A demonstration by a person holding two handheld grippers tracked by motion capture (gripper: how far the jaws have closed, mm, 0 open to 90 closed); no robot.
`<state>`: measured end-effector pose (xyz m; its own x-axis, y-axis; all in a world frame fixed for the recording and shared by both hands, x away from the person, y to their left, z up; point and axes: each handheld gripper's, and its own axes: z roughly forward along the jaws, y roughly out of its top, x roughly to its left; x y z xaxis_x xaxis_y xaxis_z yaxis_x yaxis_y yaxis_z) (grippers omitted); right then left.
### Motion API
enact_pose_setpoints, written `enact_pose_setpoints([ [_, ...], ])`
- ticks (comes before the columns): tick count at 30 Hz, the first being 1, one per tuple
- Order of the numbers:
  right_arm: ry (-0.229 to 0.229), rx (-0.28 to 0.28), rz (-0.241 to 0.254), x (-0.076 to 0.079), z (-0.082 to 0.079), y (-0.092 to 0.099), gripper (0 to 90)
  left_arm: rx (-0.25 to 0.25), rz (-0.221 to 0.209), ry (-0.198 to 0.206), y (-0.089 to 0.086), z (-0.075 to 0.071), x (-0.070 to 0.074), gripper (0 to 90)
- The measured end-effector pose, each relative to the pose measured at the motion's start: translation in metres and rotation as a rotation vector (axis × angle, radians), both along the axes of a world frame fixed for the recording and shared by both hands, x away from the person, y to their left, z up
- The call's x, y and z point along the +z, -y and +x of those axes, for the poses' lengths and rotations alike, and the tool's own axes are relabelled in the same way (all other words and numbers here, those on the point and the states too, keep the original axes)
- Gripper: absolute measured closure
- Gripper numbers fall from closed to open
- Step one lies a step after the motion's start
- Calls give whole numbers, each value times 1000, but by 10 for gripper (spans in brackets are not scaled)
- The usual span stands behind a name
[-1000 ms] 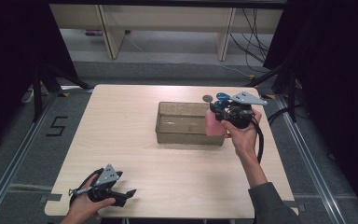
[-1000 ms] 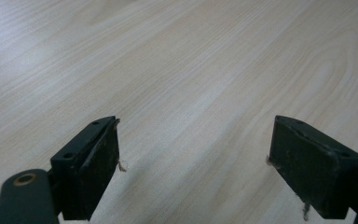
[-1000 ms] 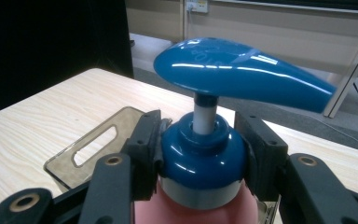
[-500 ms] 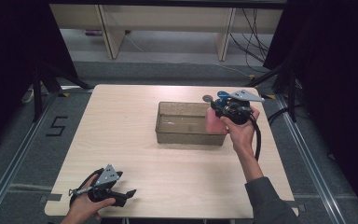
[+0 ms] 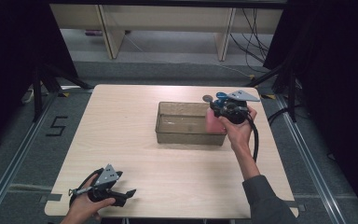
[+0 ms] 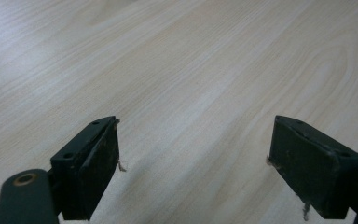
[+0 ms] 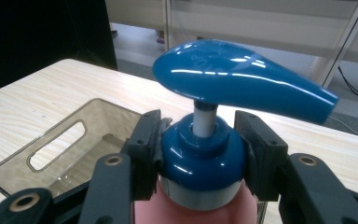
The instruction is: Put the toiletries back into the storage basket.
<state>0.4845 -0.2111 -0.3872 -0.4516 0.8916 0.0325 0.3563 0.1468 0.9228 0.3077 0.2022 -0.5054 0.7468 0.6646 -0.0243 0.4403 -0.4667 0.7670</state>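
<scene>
Right gripper (image 7: 200,154) clamps the upright bottle (image 7: 200,158) by its collar at the bin's (image 5: 186,123) right end, nozzle toward the worktop's (image 5: 121,140) far edge. Left gripper (image 6: 193,161) open, near the front-left corner.

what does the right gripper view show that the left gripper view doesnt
Right gripper view: the right gripper with its jaws shut on the blue collar of a pink pump bottle with a blue pump head, beside the clear smoky plastic bin with its handle slot. Left gripper view: the left gripper with jaws wide apart and nothing between them. Both share the light wooden table.
</scene>
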Motion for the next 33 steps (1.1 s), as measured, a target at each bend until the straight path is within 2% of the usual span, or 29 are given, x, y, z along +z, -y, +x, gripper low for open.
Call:
enact_pose_setpoints([
  [2, -3, -6, -3, -2, 0, -1, 537, 1, 1, 0, 0, 0, 0, 154],
  [3, -19, -6, 1, -2, -1, -1, 537, 1, 1, 0, 0, 0, 0, 154],
  [6, -3, 3, -10, -5, 1, 0, 537, 0, 1, 1, 0, 0, 0, 154],
  [7, -22, -2, -10, -7, 1, 0, 537, 0, 1, 0, 0, 0, 0, 154],
  [10, -22, 5, -17, -9, 1, 0, 537, 0, 1, 0, 0, 0, 0, 154],
  [11, -12, -9, -20, -10, 1, 0, 537, 1, 1, 0, 0, 0, 0, 154],
  [12, -32, -8, -9, -10, 0, 0, 537, 0, 2, 0, 0, 0, 0, 154],
  [14, -11, -4, -22, -12, 2, 1, 537, 0, 1, -1, 0, 0, 0, 154],
  [16, -27, -12, -15, -14, 1, 1, 537, 1, 1, 0, 0, 0, 0, 154],
  [17, -25, -6, -25, -16, 3, 1, 536, -7, 27, 9, -1, 1, 0, 154],
  [19, -30, -1, -19, -18, 2, 1, 537, -10, 31, 15, -2, 2, 1, 154],
  [24, -19, 0, -39, -20, 2, 2, 537, -10, 29, 13, -1, 2, 0, 154],
  [25, -29, -9, -20, -20, 1, 1, 537, -9, 29, 12, -1, 2, 0, 154],
  [26, -23, 3, -36, -21, 2, 2, 537, -8, 21, 9, -1, 1, 0, 154],
  [28, -44, -14, -18, -22, -1, 1, 537, -7, 26, 11, -2, 2, 0, 154],
  [29, -45, -8, -29, -22, -1, 2, 537, -8, 28, 13, -2, 2, 0, 154],
  [30, -47, -15, -12, -23, -1, 1, 537, -8, 27, 11, -1, 2, 0, 154],
  [31, -35, 4, -28, -24, 0, 3, 537, -8, 27, 11, -1, 2, 0, 154],
  [32, -38, -1, -20, -25, 0, 3, 537, -7, 27, 11, -1, 2, 0, 154],
  [33, -45, 2, -32, -25, -1, 4, 537, -8, 27, 12, -1, 2, 0, 154],
])
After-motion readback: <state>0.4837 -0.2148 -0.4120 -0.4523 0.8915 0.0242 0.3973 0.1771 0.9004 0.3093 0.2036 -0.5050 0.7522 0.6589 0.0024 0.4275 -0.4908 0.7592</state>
